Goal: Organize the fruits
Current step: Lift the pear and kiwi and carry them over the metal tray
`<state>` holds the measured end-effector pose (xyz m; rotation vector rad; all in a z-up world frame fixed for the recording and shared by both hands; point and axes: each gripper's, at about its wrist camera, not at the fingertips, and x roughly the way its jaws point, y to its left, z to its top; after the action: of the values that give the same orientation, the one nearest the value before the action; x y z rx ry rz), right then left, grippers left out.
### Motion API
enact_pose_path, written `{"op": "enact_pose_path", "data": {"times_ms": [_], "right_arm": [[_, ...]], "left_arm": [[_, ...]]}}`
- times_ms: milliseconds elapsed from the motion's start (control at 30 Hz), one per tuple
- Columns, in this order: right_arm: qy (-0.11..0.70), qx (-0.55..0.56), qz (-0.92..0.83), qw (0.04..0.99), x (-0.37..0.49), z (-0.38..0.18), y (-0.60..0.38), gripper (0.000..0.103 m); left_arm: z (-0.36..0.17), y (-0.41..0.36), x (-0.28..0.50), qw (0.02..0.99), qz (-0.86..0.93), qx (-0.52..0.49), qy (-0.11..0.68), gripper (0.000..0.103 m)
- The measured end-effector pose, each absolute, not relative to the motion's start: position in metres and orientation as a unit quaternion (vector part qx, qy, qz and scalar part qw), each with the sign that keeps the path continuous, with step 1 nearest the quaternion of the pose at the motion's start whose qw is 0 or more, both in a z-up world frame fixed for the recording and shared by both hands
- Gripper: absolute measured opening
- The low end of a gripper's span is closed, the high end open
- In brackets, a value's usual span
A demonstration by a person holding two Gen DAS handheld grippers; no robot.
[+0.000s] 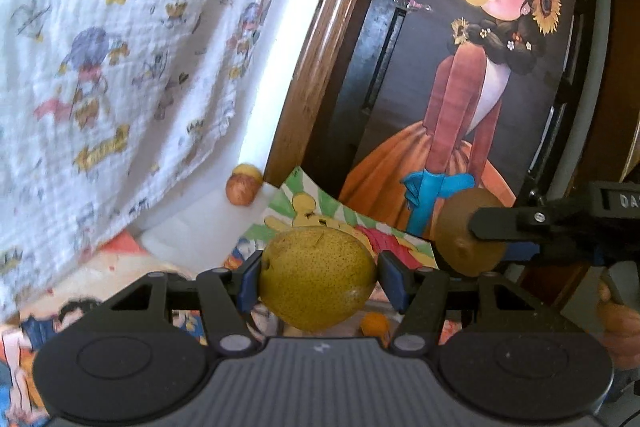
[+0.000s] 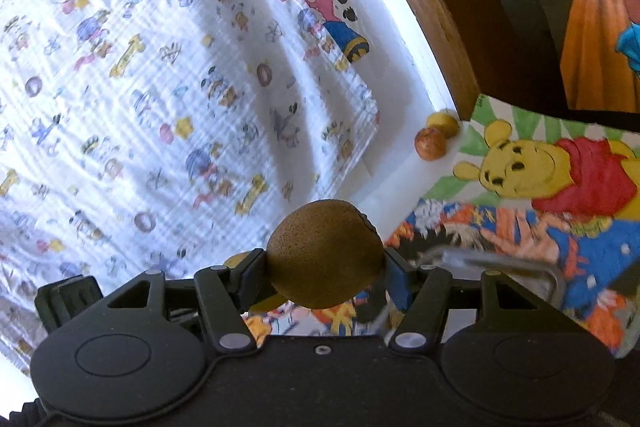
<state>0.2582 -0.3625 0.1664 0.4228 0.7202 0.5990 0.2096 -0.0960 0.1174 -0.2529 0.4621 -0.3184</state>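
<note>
My left gripper (image 1: 318, 277) is shut on a yellow-green speckled pear (image 1: 316, 277), held up in the air. My right gripper (image 2: 324, 269) is shut on a brown kiwi (image 2: 322, 253). In the left wrist view the right gripper (image 1: 480, 233) reaches in from the right with the same kiwi (image 1: 460, 227), just right of and beyond the pear. Two small reddish-yellow fruits (image 1: 244, 185) (image 2: 434, 137) lie at the foot of the wooden frame. A small orange fruit (image 1: 374, 323) shows below the pear, partly hidden.
A white cartoon-print cloth (image 2: 160, 67) hangs on the left. A brown wooden frame (image 1: 320, 47) borders a dark panel with a picture of a girl (image 1: 480, 67). Cartoon pictures (image 2: 540, 167) cover the surface below. A metal handle (image 2: 520, 265) shows past my right gripper. A hand (image 1: 620, 323) is at right.
</note>
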Motion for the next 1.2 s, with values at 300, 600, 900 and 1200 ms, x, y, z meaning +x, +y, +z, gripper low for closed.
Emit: {"op": "enact_pose_path", "data": {"times_ms": [300,600,900,1200], "right_arm": [[0.361,0.214,0.259,0.870,0.221,0.126,-0.390,0.064],[0.377,0.187,0.235,0.876,0.211,0.086,-0.407,0.064],[0.400,0.161,0.224,0.874,0.221,0.055,-0.414,0.064],[0.417,0.156,0.218,0.869,0.237,0.035,-0.416,0.064]], "left_arm": [[0.086,-0.110,0.187,0.942,-0.163,-0.117,0.270,0.064],[0.061,-0.138,0.183,0.932,-0.191,-0.091,0.294,0.064],[0.041,-0.163,0.184,0.926,-0.216,-0.051,0.307,0.064],[0.033,-0.172,0.199,0.927,-0.203,-0.017,0.315,0.064]]}}
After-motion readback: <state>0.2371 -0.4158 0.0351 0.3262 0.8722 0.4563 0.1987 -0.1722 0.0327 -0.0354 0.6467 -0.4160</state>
